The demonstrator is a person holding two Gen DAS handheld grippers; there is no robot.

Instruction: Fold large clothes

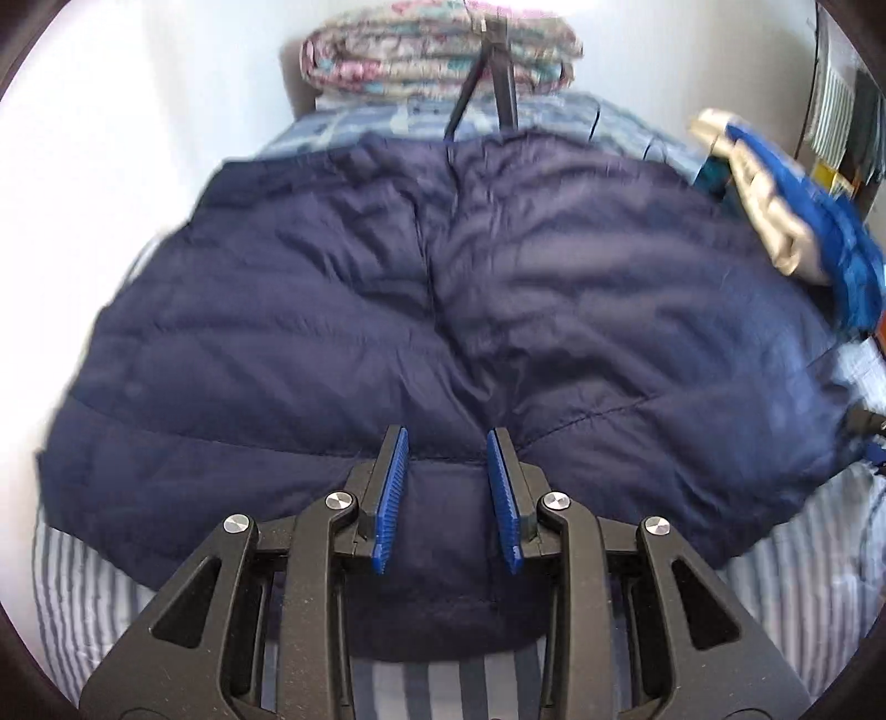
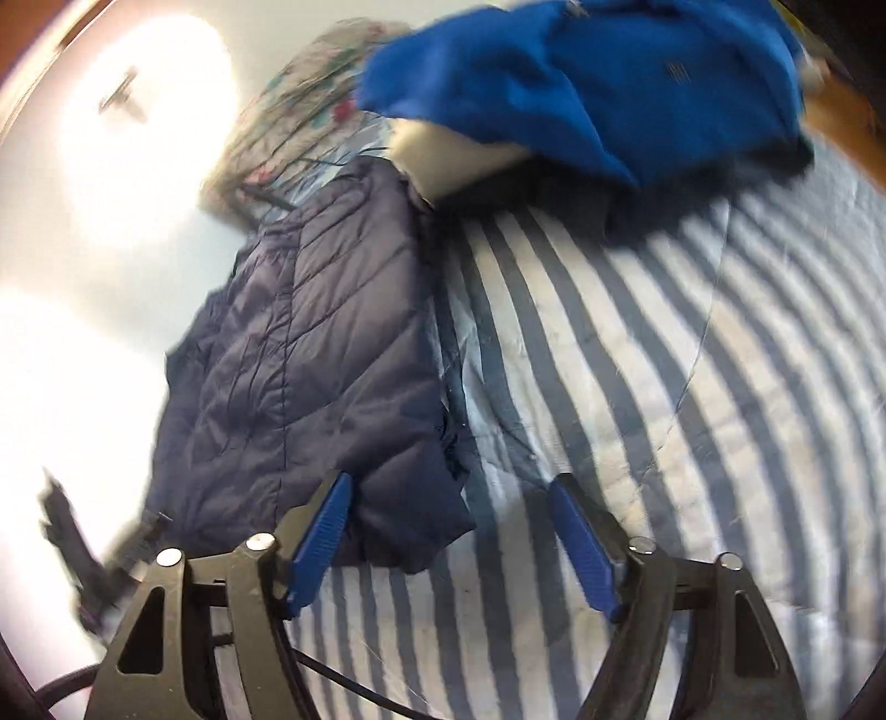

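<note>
A navy quilted puffer jacket (image 1: 432, 310) lies spread on a striped bed sheet (image 1: 803, 581). My left gripper (image 1: 447, 437) is open just above the jacket's near edge, its blue pads (image 1: 390, 498) apart with fabric between them but not pinched. In the right wrist view the jacket (image 2: 310, 354) lies folded lengthwise at the left. My right gripper (image 2: 451, 482) is wide open over the jacket's near corner and the sheet (image 2: 664, 387), holding nothing.
A folded floral quilt (image 1: 437, 52) lies at the head of the bed with a tripod leg (image 1: 501, 83) in front of it. A stack of blue and cream clothes (image 2: 598, 88) sits to the right. A cable (image 2: 354, 687) runs under the right gripper.
</note>
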